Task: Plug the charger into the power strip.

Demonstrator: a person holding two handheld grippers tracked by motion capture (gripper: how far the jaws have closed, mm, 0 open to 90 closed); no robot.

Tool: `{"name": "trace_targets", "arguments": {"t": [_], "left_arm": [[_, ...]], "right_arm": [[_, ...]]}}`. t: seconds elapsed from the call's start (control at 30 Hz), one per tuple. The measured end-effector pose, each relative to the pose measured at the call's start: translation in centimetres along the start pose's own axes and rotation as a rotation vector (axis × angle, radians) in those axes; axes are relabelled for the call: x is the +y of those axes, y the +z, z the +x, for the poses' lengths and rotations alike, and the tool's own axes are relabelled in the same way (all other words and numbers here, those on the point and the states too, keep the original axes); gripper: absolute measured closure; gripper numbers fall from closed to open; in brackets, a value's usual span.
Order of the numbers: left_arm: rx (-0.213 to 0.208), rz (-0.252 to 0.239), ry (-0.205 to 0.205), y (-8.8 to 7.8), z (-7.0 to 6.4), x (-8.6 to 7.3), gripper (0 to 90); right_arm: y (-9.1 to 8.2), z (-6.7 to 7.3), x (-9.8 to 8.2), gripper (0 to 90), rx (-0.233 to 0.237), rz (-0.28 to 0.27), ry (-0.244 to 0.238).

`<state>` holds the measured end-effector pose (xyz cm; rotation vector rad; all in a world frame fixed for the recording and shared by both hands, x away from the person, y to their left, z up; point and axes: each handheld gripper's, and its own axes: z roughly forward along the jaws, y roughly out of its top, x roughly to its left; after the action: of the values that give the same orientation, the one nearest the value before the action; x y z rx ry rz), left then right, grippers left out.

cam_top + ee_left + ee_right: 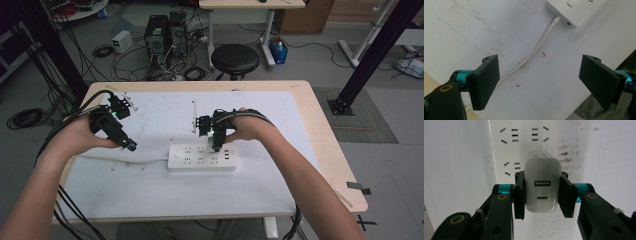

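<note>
A white power strip (202,157) lies flat on the white mat, its cord (120,160) running left. My right gripper (216,145) stands over the strip's right part, pointing down. In the right gripper view it (542,195) is shut on a white USB charger (542,187), whose two ports face the camera, just above the strip's sockets (524,145); whether the charger touches the strip I cannot tell. My left gripper (131,146) hovers left of the strip, open and holding nothing. In the left gripper view it (539,83) hangs over the mat, the cord (534,51) passing between its jaws toward the strip's end (571,11).
The mat (150,190) covers most of a light wooden table (330,150). A thin white upright piece (194,116) stands behind the strip. A black stool (235,58), computer towers (165,32) and loose cables are on the floor beyond the table's far edge.
</note>
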<state>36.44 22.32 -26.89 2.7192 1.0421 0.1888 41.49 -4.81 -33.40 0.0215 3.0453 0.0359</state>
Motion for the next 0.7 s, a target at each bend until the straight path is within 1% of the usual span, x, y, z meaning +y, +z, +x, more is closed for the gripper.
{"name": "trace_targets", "arguments": {"t": [0.03,0.1,0.23,0.27,0.33,0.4,0.5,0.53,0.57,0.6,0.63,0.67,0.7], "left_arm": [[0.000,-0.003,-0.004,0.1,-0.1,0.0,16.9],[-0.001,0.002,-0.001,0.1,-0.1,0.0,16.9],[-0.004,0.000,-0.007,0.3,-0.1,-0.1,16.9],[-0.004,0.004,-0.002,0.3,-0.1,-0.1,16.9],[-0.005,0.000,-0.008,0.4,-0.1,-0.1,16.9],[-0.010,0.007,-0.003,0.5,0.0,0.0,16.9],[-0.014,0.004,-0.006,0.8,-0.1,0.0,16.9],[-0.016,0.001,-0.008,0.9,-0.2,0.0,16.9],[-0.015,0.002,-0.006,0.9,-0.2,0.0,16.9],[-0.018,0.007,0.000,1.0,-0.2,0.0,16.9],[-0.019,0.010,-0.001,1.1,-0.2,0.0,16.9],[-0.018,0.011,-0.006,1.2,-0.2,0.0,16.9],[-0.021,0.013,-0.003,1.3,-0.1,0.0,16.9]], "right_arm": [[0.1,0.0,0.1,62.2,-0.003,0.002,-0.013],[0.3,0.0,0.2,62.2,0.001,0.010,-0.012],[0.8,0.1,0.4,62.3,0.001,0.030,-0.040],[0.8,0.1,0.5,62.4,0.003,0.032,-0.039],[0.8,0.0,0.6,62.5,0.002,0.037,-0.053],[0.8,0.1,0.8,62.7,0.003,0.042,-0.050],[1.0,0.2,1.0,62.9,-0.003,0.054,-0.070],[1.3,0.2,1.0,63.0,-0.009,0.065,-0.080],[1.7,0.3,1.1,63.1,-0.011,0.072,-0.078],[1.7,0.3,1.1,63.1,-0.011,0.067,-0.083],[1.7,0.1,0.9,63.2,-0.002,0.058,-0.077],[1.7,0.0,0.7,63.2,0.008,0.052,-0.060],[1.7,0.0,0.7,63.2,0.005,0.049,-0.065]]}}
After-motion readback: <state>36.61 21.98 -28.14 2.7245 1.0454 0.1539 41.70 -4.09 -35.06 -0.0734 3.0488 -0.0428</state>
